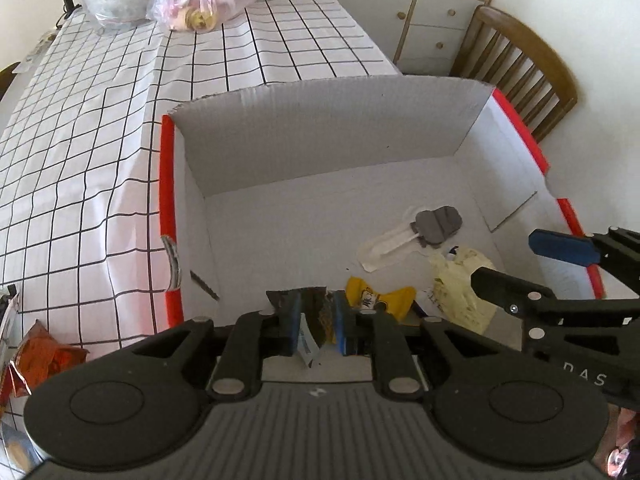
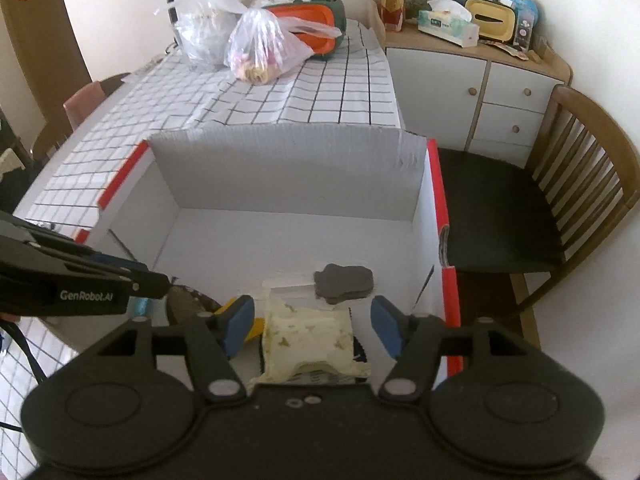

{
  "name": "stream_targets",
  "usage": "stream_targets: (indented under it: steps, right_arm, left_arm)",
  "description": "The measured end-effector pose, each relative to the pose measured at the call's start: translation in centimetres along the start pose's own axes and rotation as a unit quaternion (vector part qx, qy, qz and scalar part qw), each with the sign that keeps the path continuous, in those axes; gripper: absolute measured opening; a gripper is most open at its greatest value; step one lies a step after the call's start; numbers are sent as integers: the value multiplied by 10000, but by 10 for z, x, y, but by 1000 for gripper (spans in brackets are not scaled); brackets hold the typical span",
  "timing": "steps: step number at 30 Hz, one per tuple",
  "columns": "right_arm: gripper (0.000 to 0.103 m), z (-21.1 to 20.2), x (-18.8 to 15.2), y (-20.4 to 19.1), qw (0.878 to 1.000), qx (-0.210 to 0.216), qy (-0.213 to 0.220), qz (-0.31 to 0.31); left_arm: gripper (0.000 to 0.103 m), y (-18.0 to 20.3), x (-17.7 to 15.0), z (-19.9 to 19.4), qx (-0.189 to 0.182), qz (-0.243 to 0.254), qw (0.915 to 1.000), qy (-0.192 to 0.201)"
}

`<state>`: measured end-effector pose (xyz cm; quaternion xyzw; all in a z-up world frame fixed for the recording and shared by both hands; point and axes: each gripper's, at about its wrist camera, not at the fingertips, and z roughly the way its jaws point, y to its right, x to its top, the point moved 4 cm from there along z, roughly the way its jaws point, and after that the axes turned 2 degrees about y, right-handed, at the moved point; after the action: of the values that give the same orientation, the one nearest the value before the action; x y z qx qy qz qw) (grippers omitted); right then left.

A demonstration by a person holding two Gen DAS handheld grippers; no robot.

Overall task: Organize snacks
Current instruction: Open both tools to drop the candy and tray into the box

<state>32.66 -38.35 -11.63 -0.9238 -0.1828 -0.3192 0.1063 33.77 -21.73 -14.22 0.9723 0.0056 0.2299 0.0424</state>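
A white cardboard box [image 1: 320, 128] with red edges sits on the checkered table; it also shows in the right wrist view [image 2: 288, 168]. My left gripper [image 1: 316, 320] is shut on a dark snack packet [image 1: 312, 312] and holds it over the box's near side. My right gripper [image 2: 312, 326] is open above a pale yellow packet [image 2: 308, 336] lying in the box; that packet also shows in the left wrist view [image 1: 460, 284]. A yellow packet [image 1: 376, 298] and a grey ice-pop-shaped snack [image 1: 438, 222] lie on the box floor; the grey snack also shows in the right wrist view [image 2: 344, 282].
An orange snack bag [image 1: 36, 360] lies on the tablecloth left of the box. Plastic bags [image 2: 260, 48] and an orange-green container [image 2: 316, 20] stand at the table's far end. A wooden chair [image 2: 560, 184] and a white cabinet [image 2: 480, 92] are to the right.
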Motion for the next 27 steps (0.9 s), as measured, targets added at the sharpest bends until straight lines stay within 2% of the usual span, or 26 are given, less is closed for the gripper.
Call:
stream_targets:
  steps: [4, 9, 12, 13, 16, 20, 22, 27]
  right_arm:
    - [66, -14, 1, -5, 9998, 111, 154, 15]
    - [70, -33, 4, -14, 9989, 289, 379, -18]
    - [77, -45, 5, -20, 9979, 382, 530, -16]
    - [78, -48, 5, -22, 9976, 407, 566, -16]
    - [80, -57, 5, -29, 9967, 482, 653, -41]
    - [84, -68, 2, -39, 9955, 570, 757, -40]
    - [91, -73, 2, -45, 9946, 624, 824, -38]
    - [93, -87, 2, -63, 9922, 749, 990, -71]
  left_arm:
    - [29, 0, -4, -15, -93, -51, 9998, 162]
    - [31, 0, -10, -36, -201, -61, 9991, 381]
    - [31, 1, -14, -51, -244, -17, 9981, 560]
    - [35, 1, -16, -56, -252, -2, 9978, 617]
    - [55, -3, -21, -71, -232, -22, 9963, 830]
    - [56, -10, -28, -89, -253, -63, 9942, 1045]
    - [57, -16, -32, -98, -236, -79, 9931, 1150]
    - [65, -31, -42, -118, -255, -107, 9896, 1413]
